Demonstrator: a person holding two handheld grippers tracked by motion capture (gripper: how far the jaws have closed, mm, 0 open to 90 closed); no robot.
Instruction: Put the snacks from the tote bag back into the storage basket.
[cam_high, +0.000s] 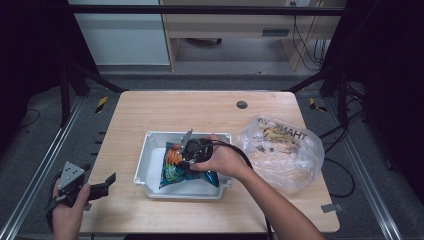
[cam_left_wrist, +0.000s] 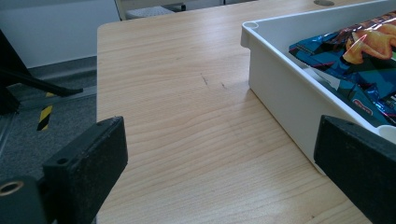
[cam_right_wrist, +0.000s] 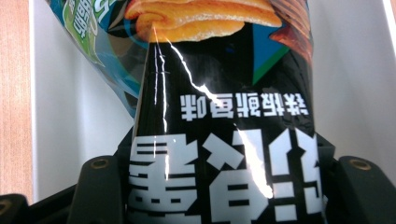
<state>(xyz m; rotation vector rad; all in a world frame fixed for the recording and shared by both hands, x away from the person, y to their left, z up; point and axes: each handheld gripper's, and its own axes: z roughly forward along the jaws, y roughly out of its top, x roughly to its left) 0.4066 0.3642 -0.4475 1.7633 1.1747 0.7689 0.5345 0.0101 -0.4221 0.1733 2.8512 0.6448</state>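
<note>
Spanning pale wooden table (cam_high: 150, 107), grey floor (cam_high: 40, 135)

My left gripper (cam_high: 100, 186) hung low at my left side, held in my left hand (cam_high: 67, 210), jaws standing wide apart with nothing between them. My right gripper (cam_high: 186, 159) reached forward, forearm extended, jaws nearly closed on a snack bag (cam_right_wrist: 219, 140).

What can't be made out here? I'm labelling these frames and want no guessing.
- Snack bag: near end hidden under the hand and right gripper, high view.
- Clear plastic bag: contents too small, high view.
- White tray: far side cut off, left gripper view.
</note>
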